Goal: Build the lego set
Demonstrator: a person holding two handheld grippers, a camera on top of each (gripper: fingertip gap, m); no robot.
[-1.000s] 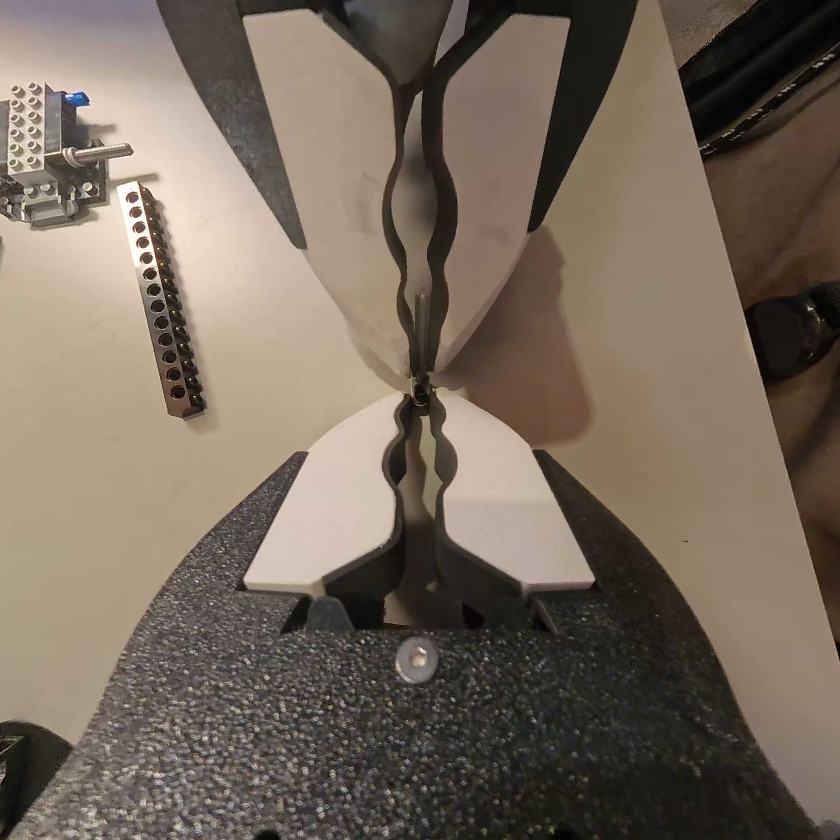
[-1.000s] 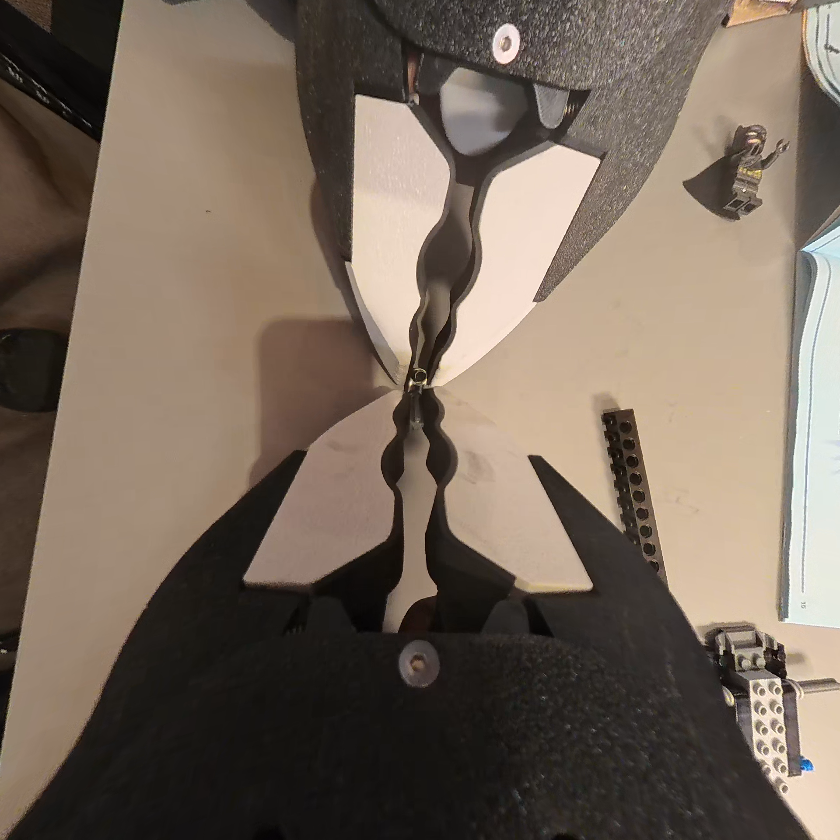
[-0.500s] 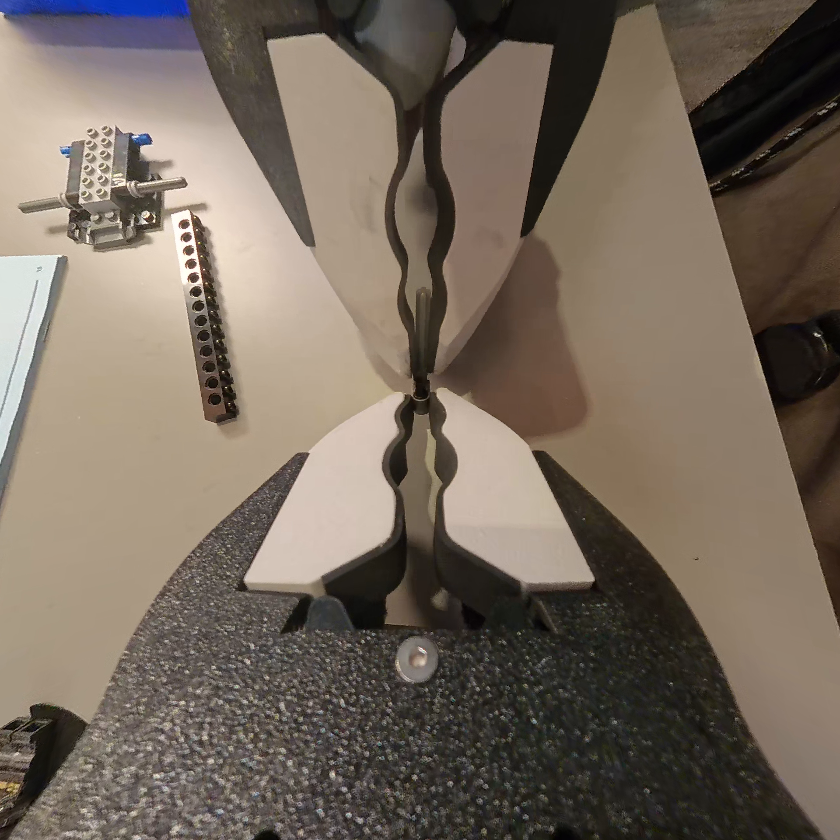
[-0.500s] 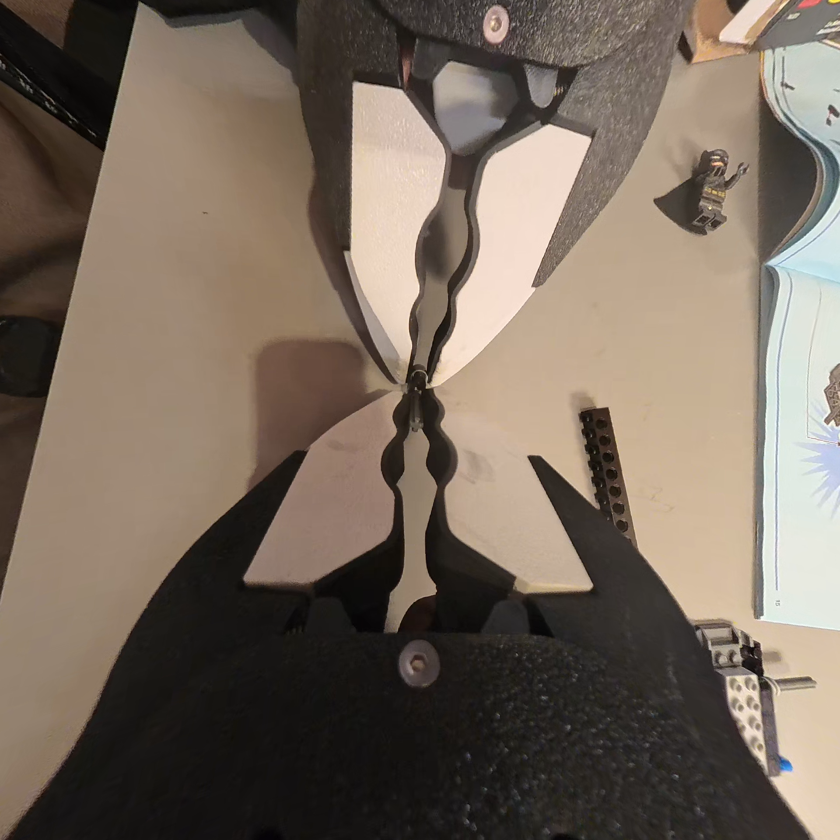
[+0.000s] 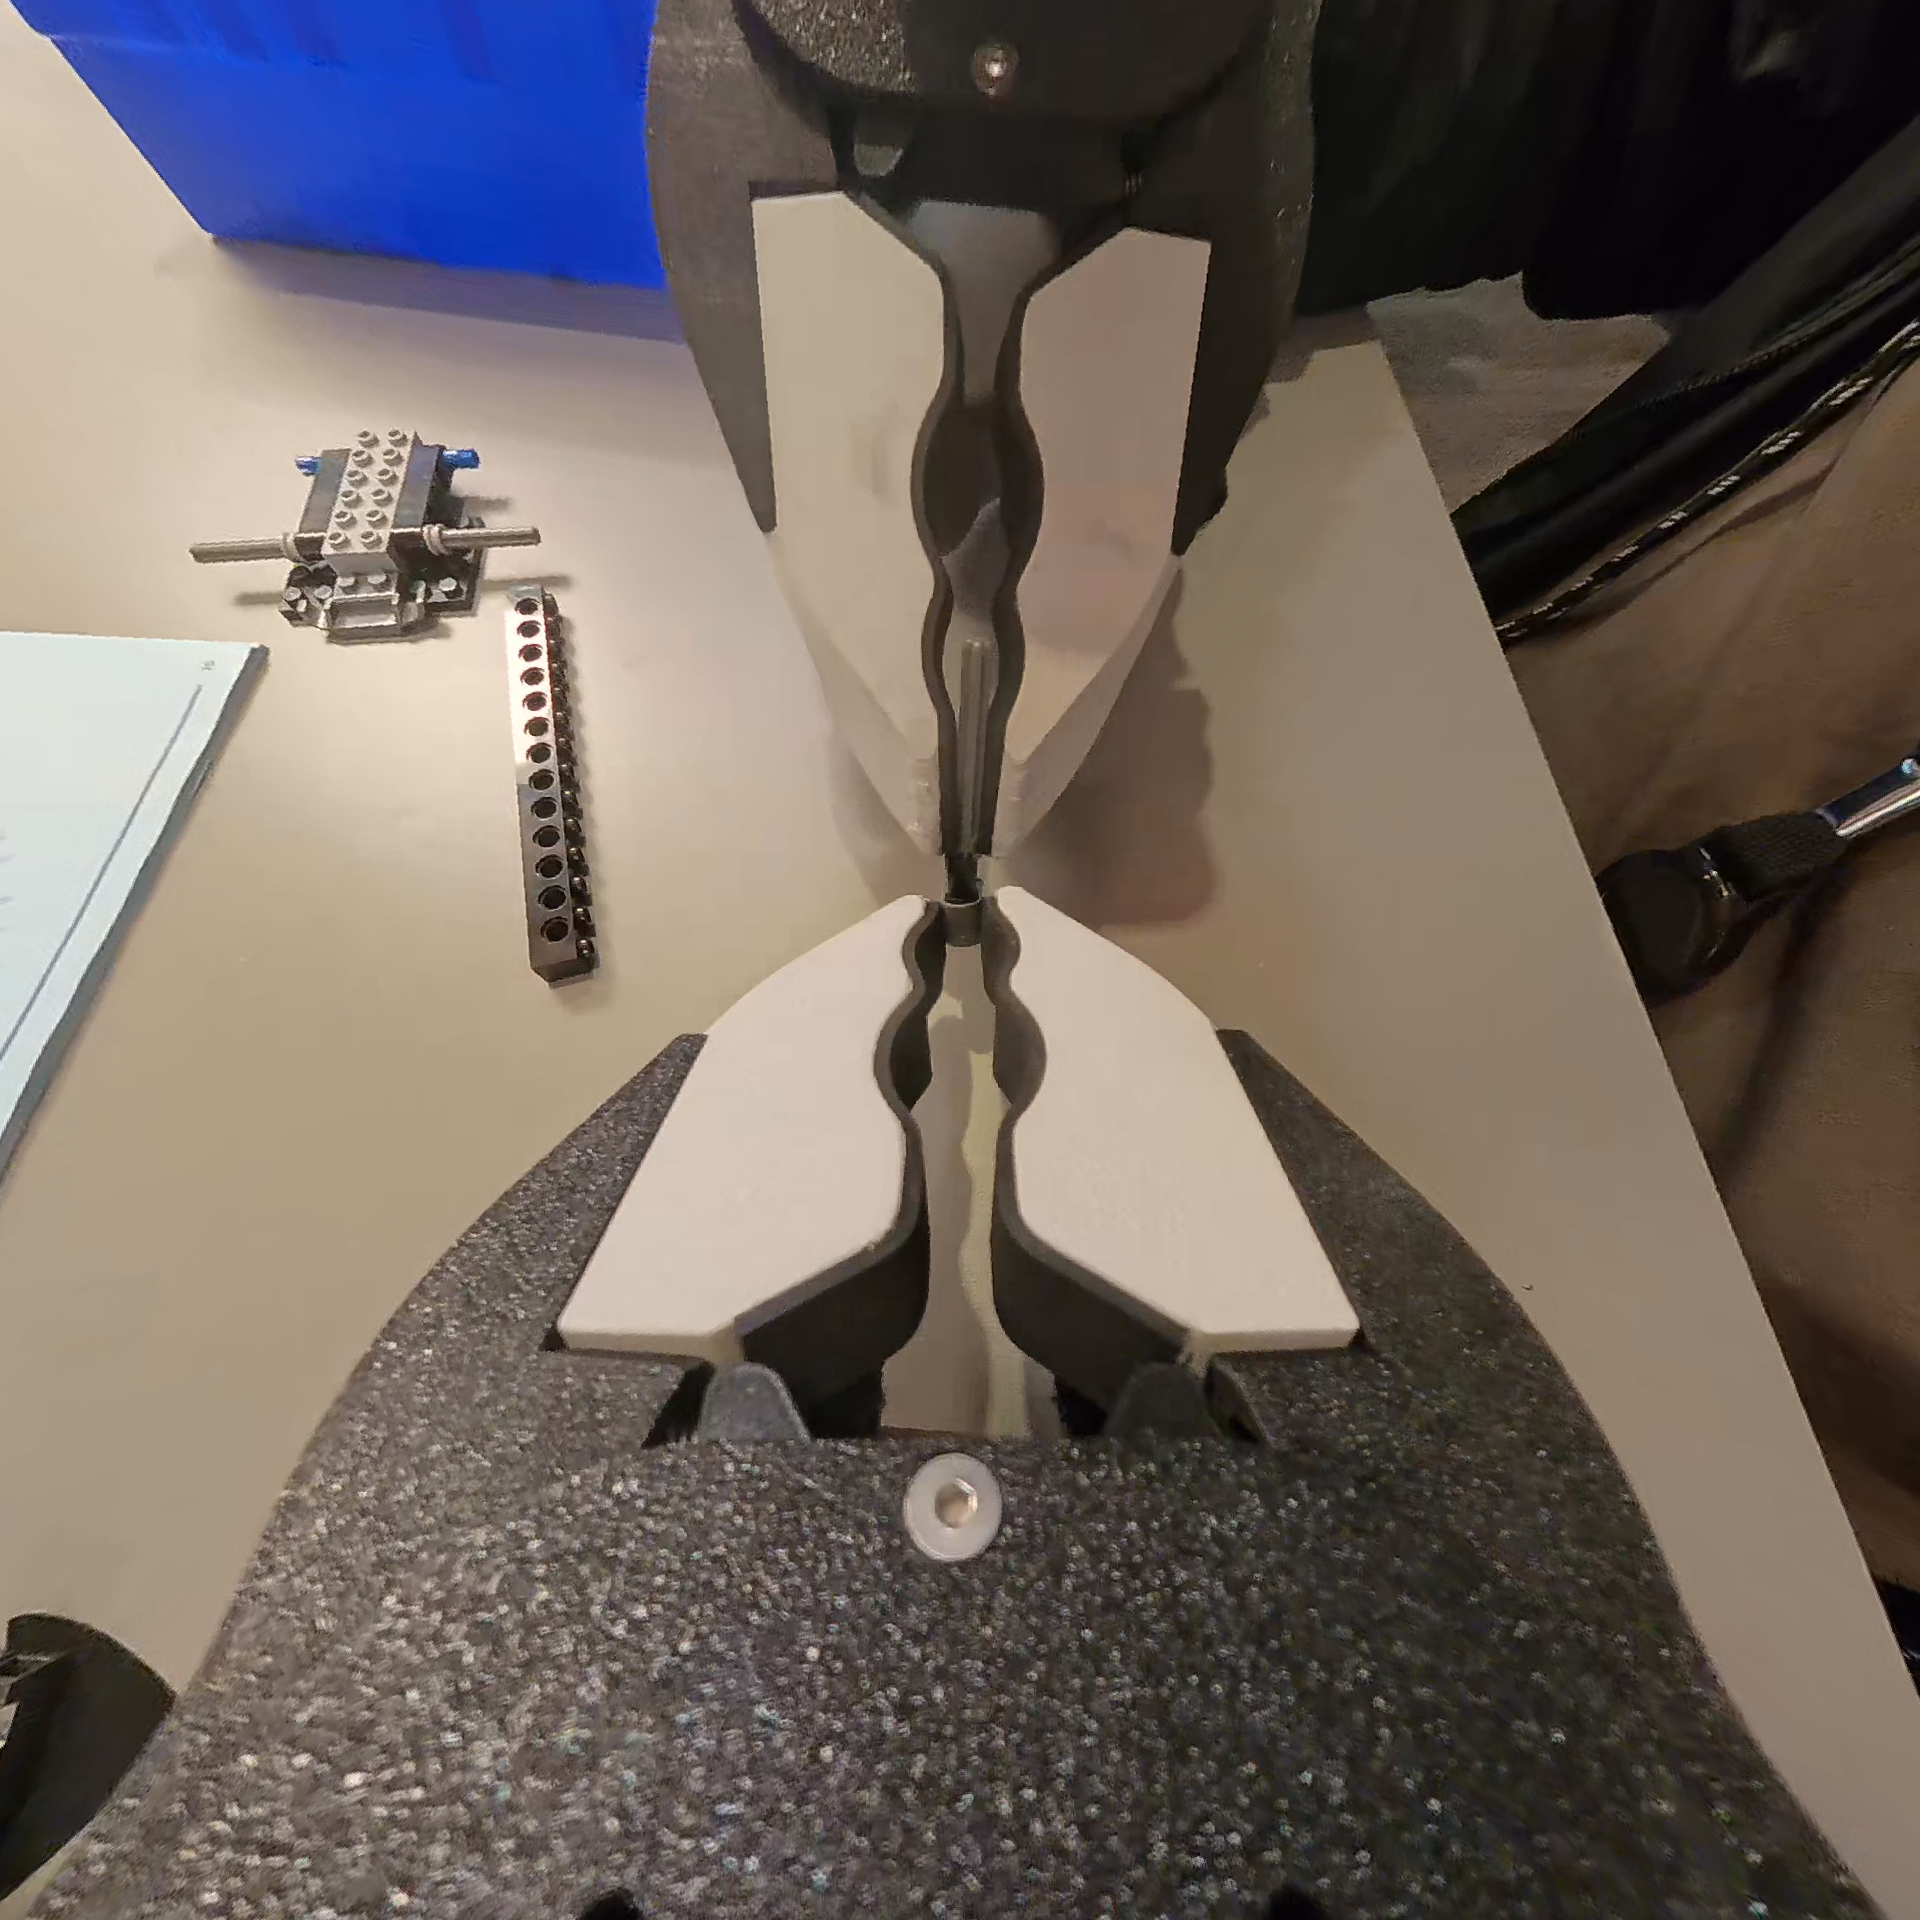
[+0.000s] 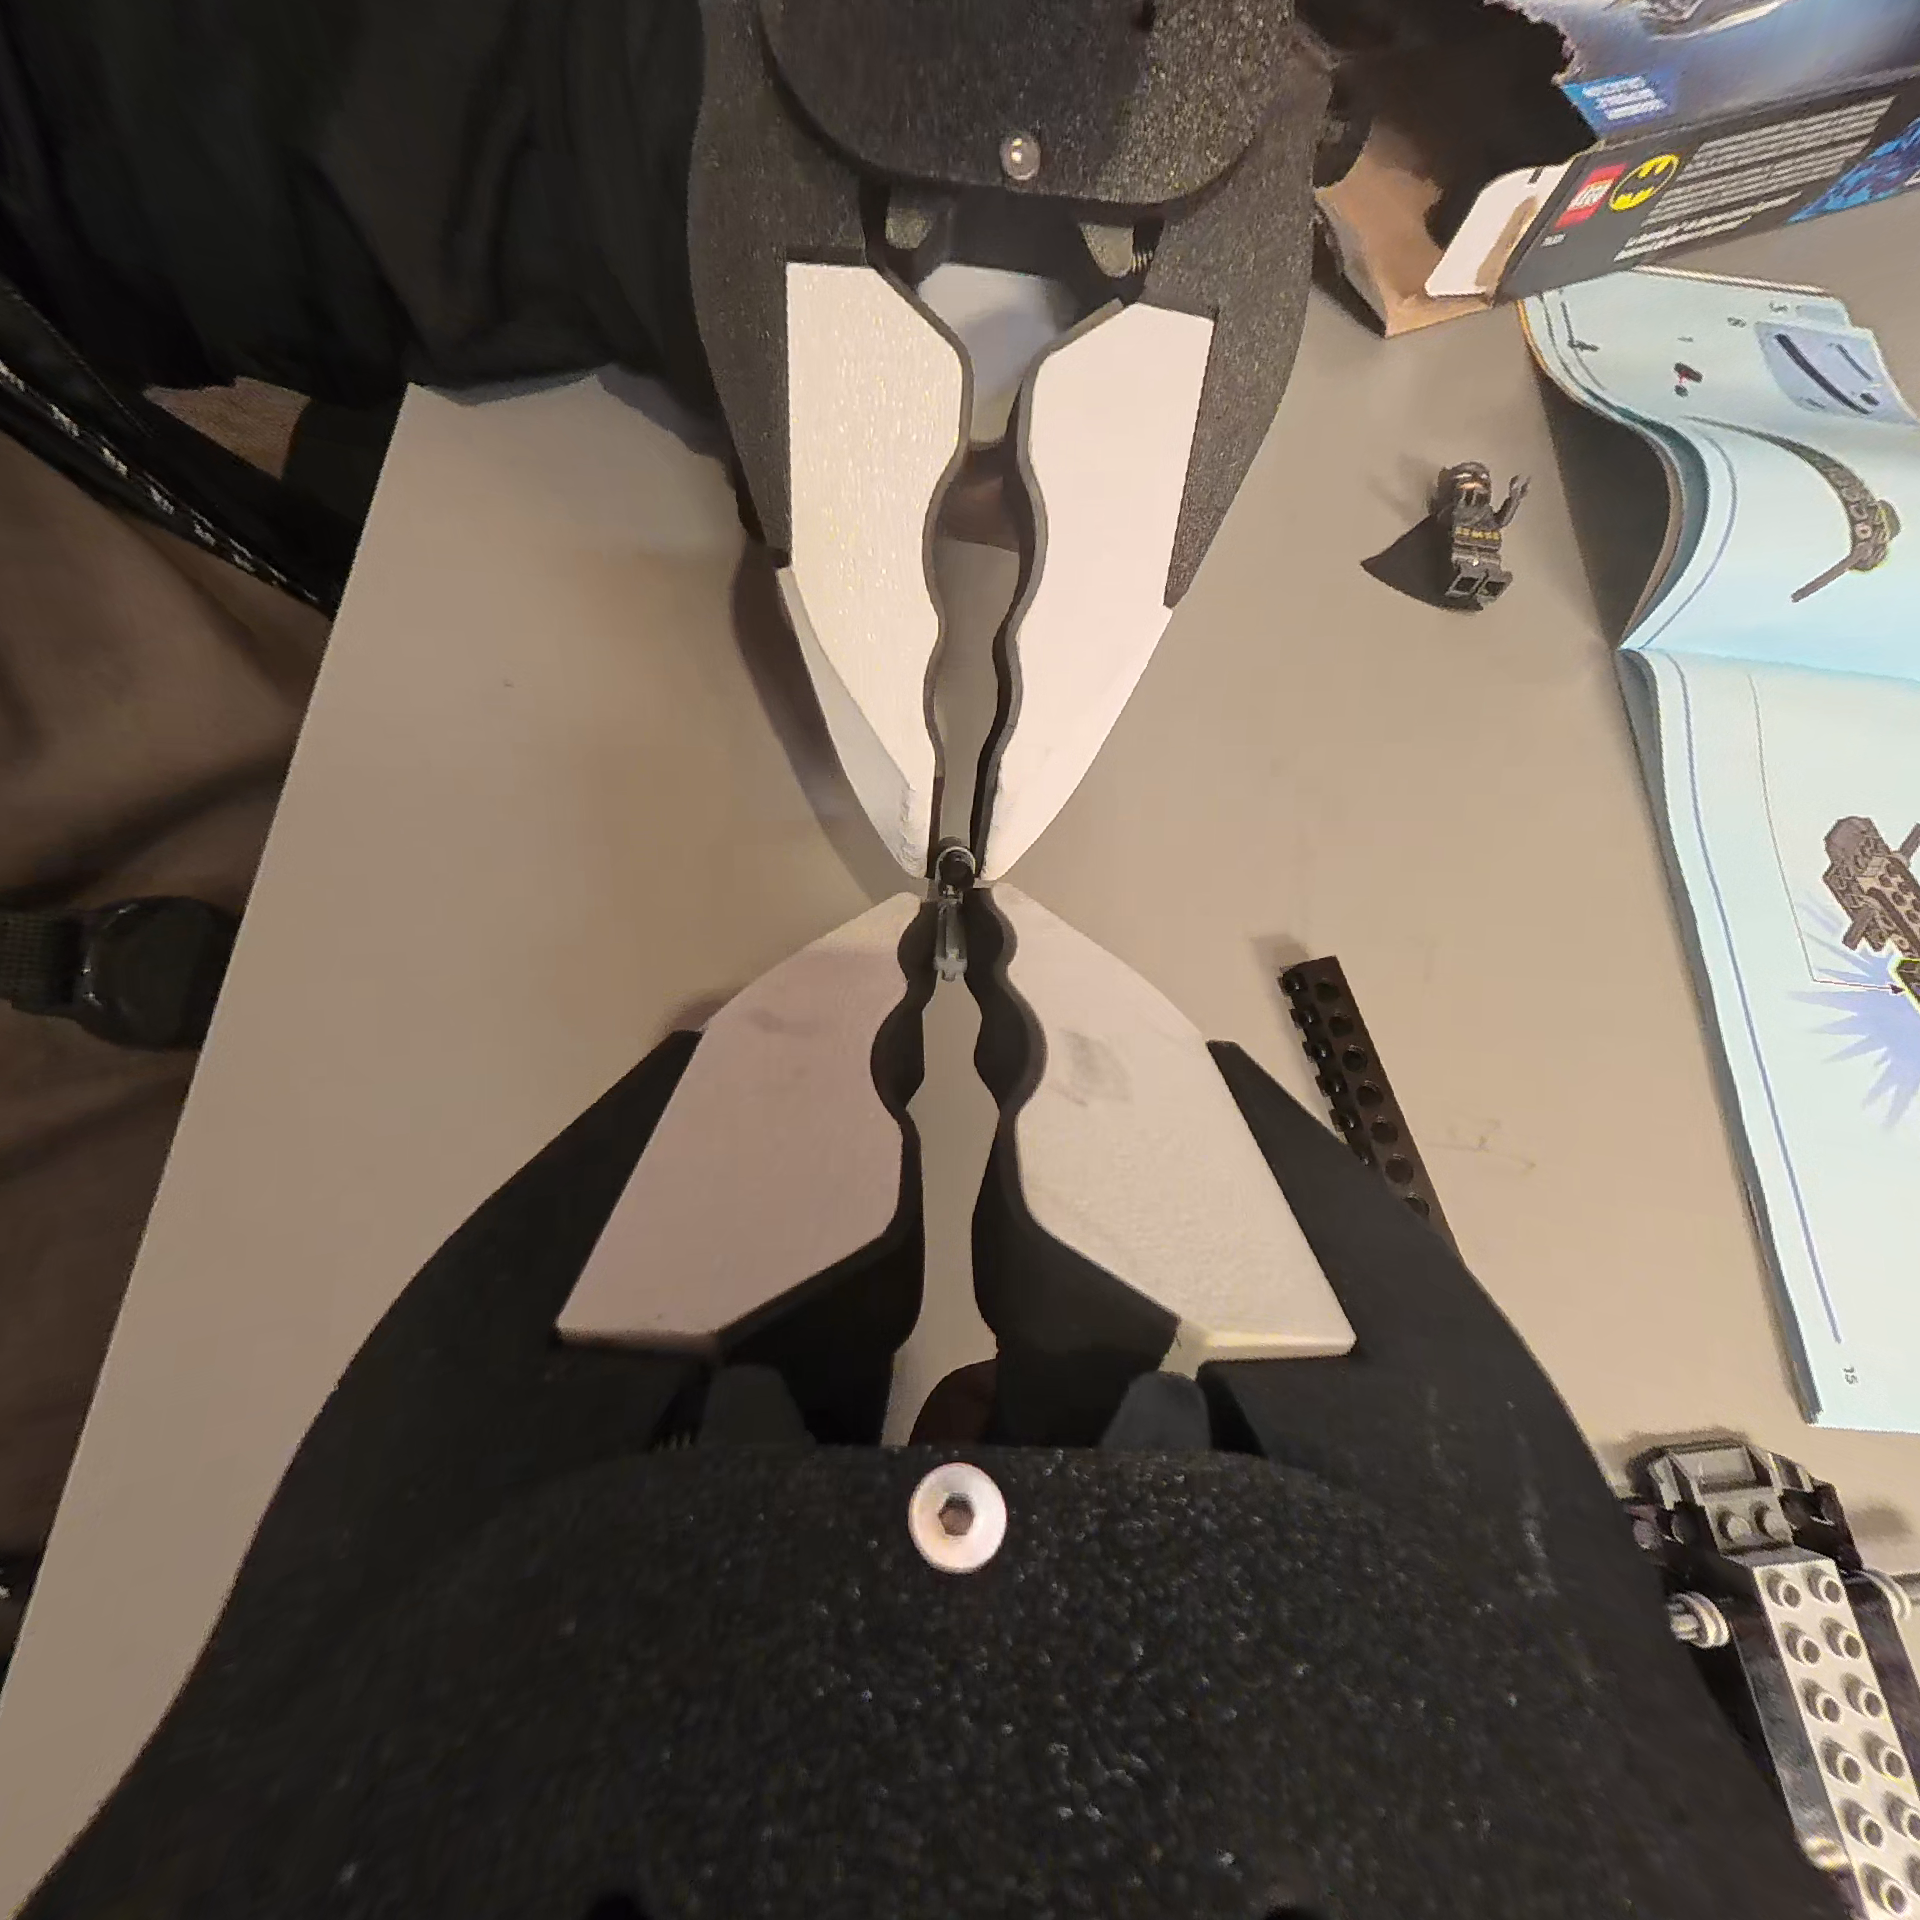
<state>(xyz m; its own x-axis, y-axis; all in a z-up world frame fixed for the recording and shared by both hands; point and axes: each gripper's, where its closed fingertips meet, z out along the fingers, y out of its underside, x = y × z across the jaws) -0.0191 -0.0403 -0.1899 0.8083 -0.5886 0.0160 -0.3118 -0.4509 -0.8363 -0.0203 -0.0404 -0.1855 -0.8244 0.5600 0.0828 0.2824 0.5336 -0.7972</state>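
My two grippers meet tip to tip above the beige table (image 5: 312, 1143). My left gripper (image 5: 964, 914) is shut on a small dark grey sleeve (image 5: 964, 923) held at the very tips. My right gripper (image 6: 951, 906) is shut on a thin grey axle (image 6: 948, 943) that lies along its fingers. In the left wrist view the right gripper (image 5: 971, 844) comes from the top, with the axle (image 5: 977, 748) between its pads. The axle's end lines up with the sleeve's hole. In the right wrist view the left gripper (image 6: 954, 858) shows the sleeve (image 6: 954, 862) end-on.
A grey brick assembly with an axle (image 5: 364, 540) and a black beam with holes (image 5: 548, 790) lie to the left. A blue bin (image 5: 416, 125) stands at the back. An open booklet (image 6: 1787, 831), a dark minifigure (image 6: 1475, 535) and a box (image 6: 1714, 177) lie on the table. The table edge (image 5: 1507, 831) is close. Only a small space, under 4 cm, lies between the two pairs of fingers. The dark minifigure (image 6: 1475, 535) is about 20 centimeters from both grippers' fingertips.
Both grippers have moved together over the table, bringing the blue bin, booklet and box into view. They stay tip to tip, each still shut on its part.
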